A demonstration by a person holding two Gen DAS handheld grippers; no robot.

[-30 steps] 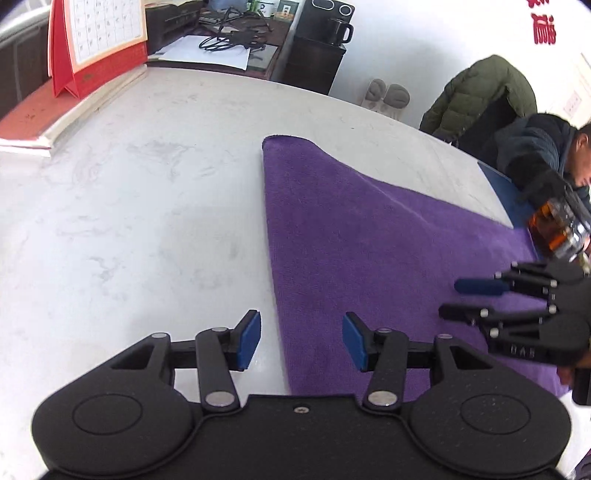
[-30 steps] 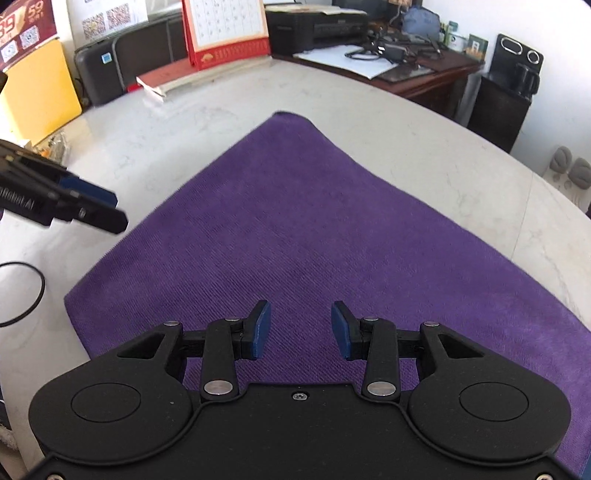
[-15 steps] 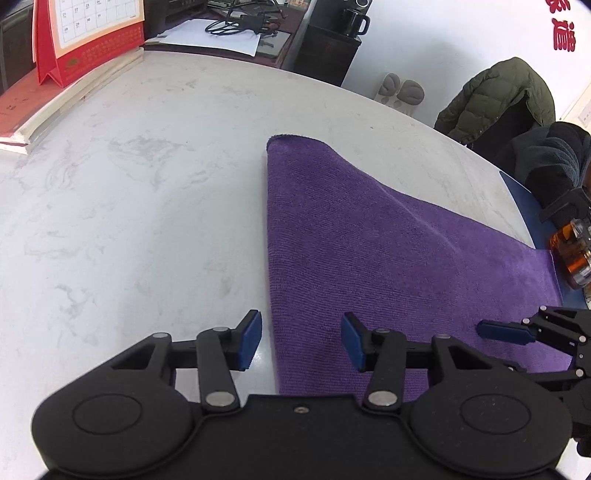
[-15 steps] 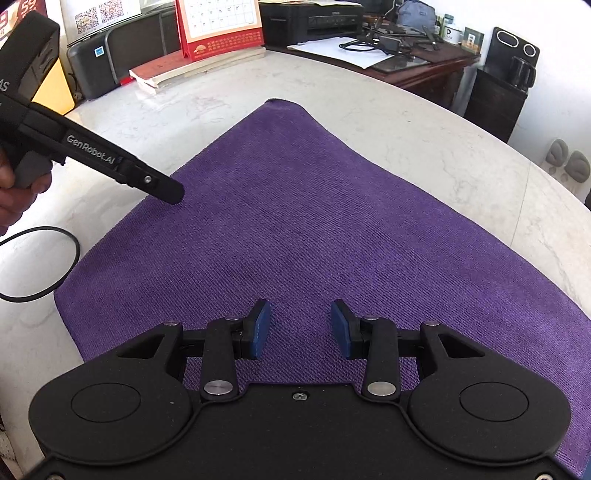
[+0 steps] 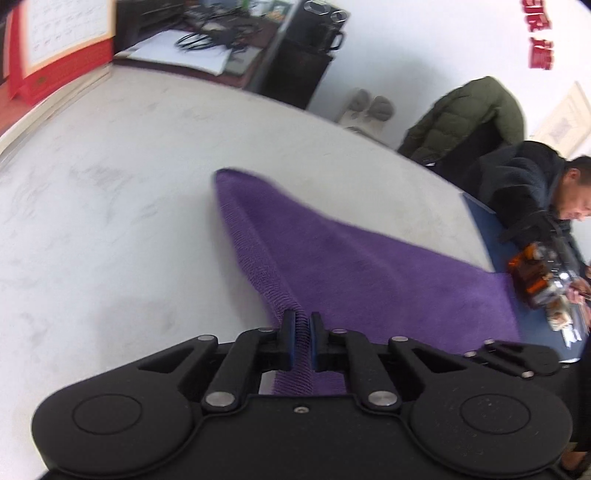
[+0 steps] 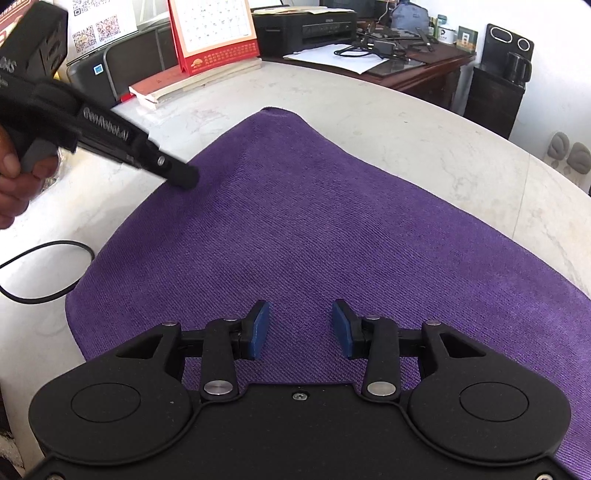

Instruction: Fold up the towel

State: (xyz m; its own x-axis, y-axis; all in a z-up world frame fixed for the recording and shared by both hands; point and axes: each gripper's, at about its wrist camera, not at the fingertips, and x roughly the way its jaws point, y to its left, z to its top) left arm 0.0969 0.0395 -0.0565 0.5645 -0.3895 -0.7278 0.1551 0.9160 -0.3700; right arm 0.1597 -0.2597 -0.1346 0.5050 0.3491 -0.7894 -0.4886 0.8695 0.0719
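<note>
1. Since the earlier frames the left gripper (image 5: 300,341) has gone from spread over the towel's left edge to pinched on it, and that edge now rises off the table in a ridge; the right gripper (image 6: 300,329) sits much as it did, fingers apart.
2. The purple towel (image 6: 314,236) lies spread on the white marble table (image 6: 424,140), its far corner pointing at the red desk calendar (image 6: 214,33). In the right wrist view the left gripper's tip meets the towel's left edge, about midway along it as far as the view shows.
3. The right gripper hovers open over the near part of the cloth, holding nothing; whether its pads (image 6: 258,328) touch the fabric I cannot tell.
4. Judging from this, the step in hand is securing the towel for the first fold. To do it well, the right gripper likely needs to pinch an edge or corner before any carry-over, so both sides travel together.
5. The cloth looks soft and limp, so a one-sided lift would probably drag it askew; lifting low and evenly should keep the edges aligned.
6. A black cable loop (image 6: 44,273) lies just beside the near left corner and could snag.
</note>
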